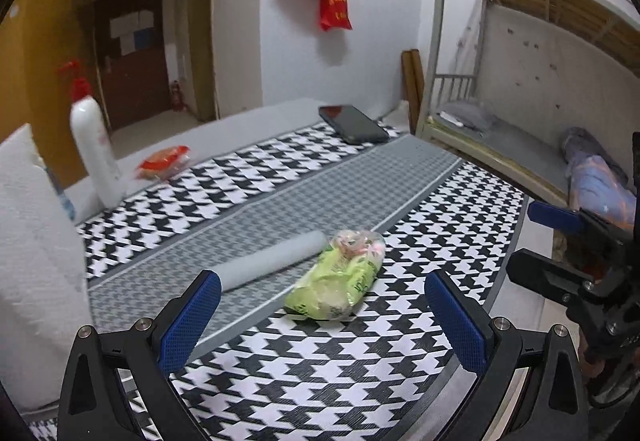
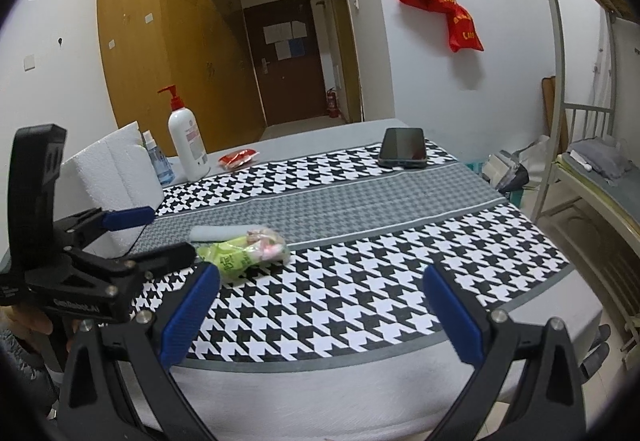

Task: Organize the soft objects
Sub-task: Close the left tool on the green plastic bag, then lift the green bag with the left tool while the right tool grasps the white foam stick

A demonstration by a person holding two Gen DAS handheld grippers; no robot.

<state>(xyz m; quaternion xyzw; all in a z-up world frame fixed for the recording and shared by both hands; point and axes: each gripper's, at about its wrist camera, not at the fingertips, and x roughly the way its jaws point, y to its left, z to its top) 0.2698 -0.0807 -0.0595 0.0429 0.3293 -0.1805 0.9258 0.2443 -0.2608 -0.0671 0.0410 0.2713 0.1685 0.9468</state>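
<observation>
Houndstooth cloth [image 2: 340,281] covers the table. Near its middle lies a green packet [image 1: 338,275], touching a grey roll [image 1: 272,261] behind it. Both the left gripper [image 1: 322,315] and right gripper [image 2: 320,315] hover spread wide, holding nothing, short of the packet.

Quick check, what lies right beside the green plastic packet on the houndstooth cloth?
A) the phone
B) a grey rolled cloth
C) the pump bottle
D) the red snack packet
B: the grey rolled cloth lies against the green plastic packet near the middle of the houndstooth cloth, while the phone, pump bottle and red snack packet sit well away, farther from the camera.
</observation>
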